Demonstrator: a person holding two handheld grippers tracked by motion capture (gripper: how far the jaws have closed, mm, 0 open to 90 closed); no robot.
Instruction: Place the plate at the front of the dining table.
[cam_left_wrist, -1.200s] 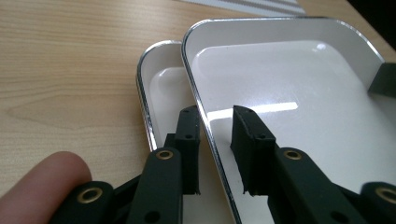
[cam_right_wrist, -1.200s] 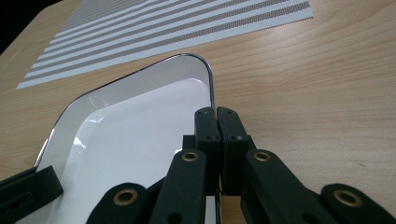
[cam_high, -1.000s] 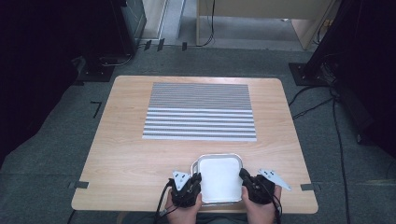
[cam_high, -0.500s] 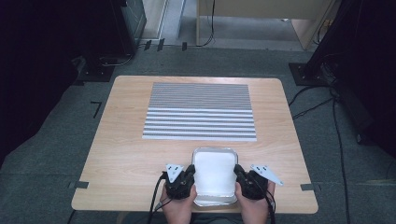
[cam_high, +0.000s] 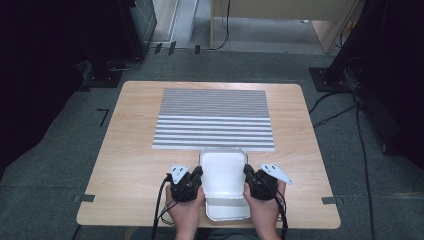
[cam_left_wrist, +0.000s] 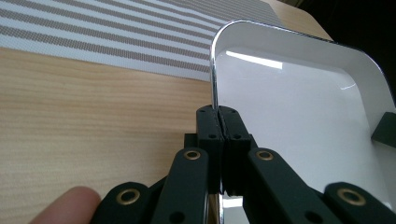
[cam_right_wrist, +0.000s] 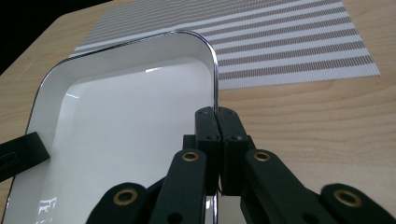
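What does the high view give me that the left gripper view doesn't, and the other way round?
The high view alone takes in the whole table, the full striped mat, both hands and the dark floor with cables. The left gripper view alone shows, close up, the left gripper with its jaws closed on the tray's chrome rim, and a fingertip at the bottom edge. Both show the white tray at the mat's near edge, held at each side, with the right gripper on its opposite rim.
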